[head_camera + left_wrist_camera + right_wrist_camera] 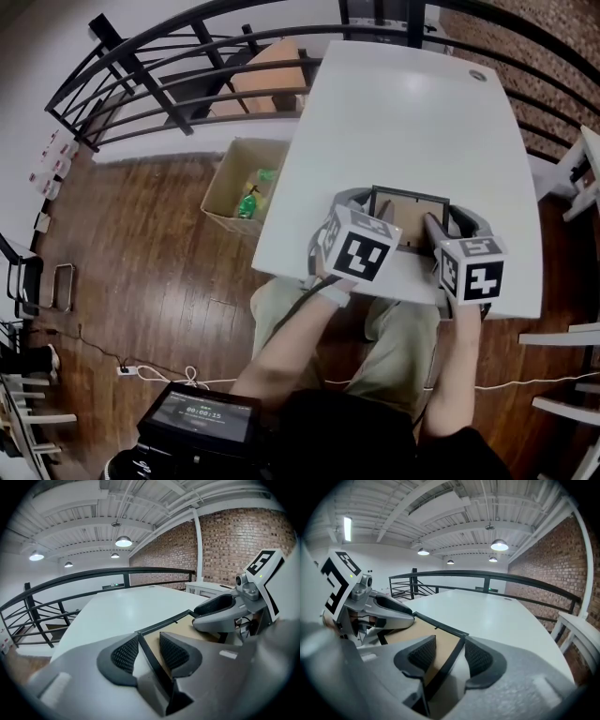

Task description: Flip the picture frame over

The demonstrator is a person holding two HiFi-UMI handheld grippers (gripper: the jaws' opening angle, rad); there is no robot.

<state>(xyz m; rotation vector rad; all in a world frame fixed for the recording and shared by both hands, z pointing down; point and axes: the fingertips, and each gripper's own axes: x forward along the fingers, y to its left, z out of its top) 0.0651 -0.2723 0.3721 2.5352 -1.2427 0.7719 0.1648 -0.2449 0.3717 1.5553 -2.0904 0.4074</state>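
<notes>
A picture frame (410, 212) with a black rim and brown backing board facing up lies near the front edge of the white table (403, 112). My left gripper (367, 202) is at its left side. In the left gripper view the frame's black rail (161, 626) runs between the open jaws of the left gripper (143, 651), with a gap to the right pad. My right gripper (450, 223) is at the frame's right side. In the right gripper view the rail (440, 627) passes between the spread pads of the right gripper (445, 656).
On the wooden floor left of the table stands an open cardboard box (239, 192) holding green items. A black railing (187, 66) curves round the far side, with another box (272, 80) behind it. White furniture (581, 169) stands to the right.
</notes>
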